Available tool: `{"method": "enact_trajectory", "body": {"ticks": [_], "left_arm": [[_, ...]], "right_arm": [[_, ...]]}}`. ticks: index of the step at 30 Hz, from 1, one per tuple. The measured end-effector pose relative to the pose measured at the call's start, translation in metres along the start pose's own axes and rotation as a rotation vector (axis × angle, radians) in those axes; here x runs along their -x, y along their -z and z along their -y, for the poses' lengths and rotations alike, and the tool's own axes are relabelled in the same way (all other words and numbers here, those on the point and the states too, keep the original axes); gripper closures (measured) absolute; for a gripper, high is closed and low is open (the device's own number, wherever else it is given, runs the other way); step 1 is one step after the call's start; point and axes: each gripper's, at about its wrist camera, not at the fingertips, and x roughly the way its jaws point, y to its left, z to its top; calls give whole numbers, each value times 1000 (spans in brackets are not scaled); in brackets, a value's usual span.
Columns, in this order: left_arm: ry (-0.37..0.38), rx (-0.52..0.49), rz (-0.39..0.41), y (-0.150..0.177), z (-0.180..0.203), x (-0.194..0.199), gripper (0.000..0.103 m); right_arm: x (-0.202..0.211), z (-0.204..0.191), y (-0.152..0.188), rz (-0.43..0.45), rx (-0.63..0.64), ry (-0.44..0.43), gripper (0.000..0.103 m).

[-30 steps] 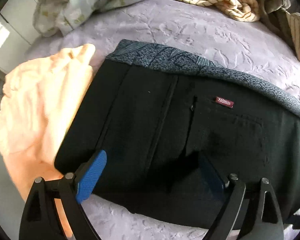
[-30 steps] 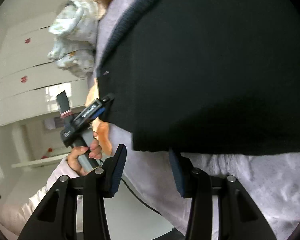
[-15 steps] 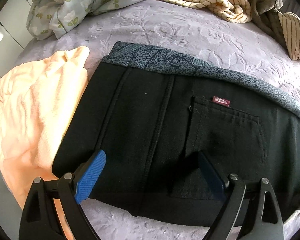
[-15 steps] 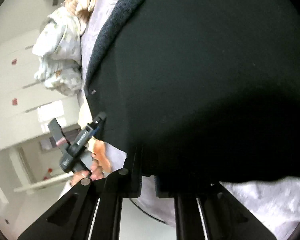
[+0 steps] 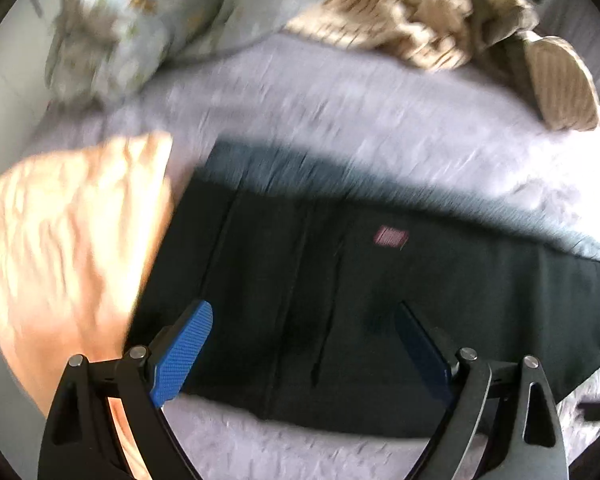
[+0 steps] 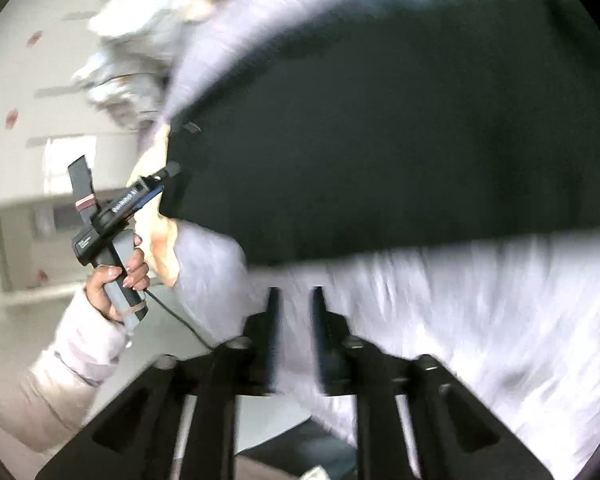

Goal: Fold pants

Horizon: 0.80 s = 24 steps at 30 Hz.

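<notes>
Left wrist view: we've got the black pants [image 5: 340, 320] folded flat on the bed [image 5: 340, 100], left gripper [image 5: 304, 344] wide open above, right gripper [image 6: 294, 320] opening, empty; soft floppy fabric, we'd grab a folded edge.

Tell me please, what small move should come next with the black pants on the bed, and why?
Probably lift both grippers clear and check the fold. The pants lie flat in a neat folded block on the bed cover. The left gripper is open with nothing between its pads, and the right gripper is opening over bare cover, off the pants' edge. Nothing is gripped.
</notes>
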Motion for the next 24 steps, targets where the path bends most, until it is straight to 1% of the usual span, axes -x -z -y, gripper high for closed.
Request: {"method": "enact_trajectory", "body": {"ticks": [1, 2, 3, 4, 5, 6, 7, 8, 9, 10, 11, 12, 13, 14, 15, 16, 17, 18, 19, 21, 22, 23, 24], "left_arm": [[-3, -10, 14, -7, 4, -1, 9], [-11, -14, 23, -17, 9, -7, 9], [-20, -6, 20, -25, 12, -16, 9], [-20, 9, 11, -33, 13, -27, 9], [-29, 26, 2, -37, 13, -36, 9], [-52, 43, -10, -41, 13, -47, 9], [-72, 63, -15, -45, 10, -59, 9], [-79, 72, -12, -49, 8, -64, 9], [-95, 76, -4, -51, 6, -67, 9], [-127, 74, 7, -55, 3, -69, 9], [-136, 78, 9, -57, -1, -71, 9], [-142, 91, 5, -58, -7, -72, 9], [-148, 114, -4, -59, -15, -72, 9], [-156, 139, -15, -59, -22, -70, 9], [-151, 154, -24, -57, -28, -66, 9], [-137, 147, -24, -55, -28, -60, 9], [-126, 118, -22, -52, -25, -53, 9], [-117, 73, -18, -48, -18, -46, 9], [-109, -4, -10, -39, -3, -36, 9], [-90, -116, -4, -21, 26, -24, 9], [-66, -154, -9, -10, 43, -19, 9], [-34, -172, -18, -3, 56, -16, 9], [14, -182, -33, 7, 73, -14, 9]], "right_arm": [[5, -13, -18, 53, 54, 58, 32], [7, -16, -29, 87, 80, 85, 32], [3, -26, -52, 127, 129, 102, 34], [-4, -29, -68, 134, 149, 107, 45], [-13, -30, -85, 135, 158, 119, 50], [-23, -30, -95, 130, 163, 139, 55], [-37, -29, -108, 123, 167, 168, 56], [-44, -31, -113, 119, 166, 183, 57], [-56, -24, -123, 111, 158, 222, 62], [-59, -19, -130, 116, 148, 241, 71], [-61, -17, -134, 134, 138, 249, 77], [-54, -11, -140, 170, 111, 262, 79], [-46, -3, -146, 202, 68, 257, 79], [-41, 0, -148, 224, 43, 260, 79], [-26, 6, -151, 264, 1, 300, 76], [-19, 8, -152, 278, -14, 314, 75], [-7, 11, -152, 288, -27, 303, 73], [8, 12, -149, 286, -25, 272, 68], [15, 12, -145, 282, -15, 264, 58], [34, 11, -126, 263, 26, 268, 47], [42, 11, -112, 254, 47, 277, 47], [43, 9, -102, 246, 53, 282, 47], [50, 14, -85, 231, 47, 285, 47]]}}
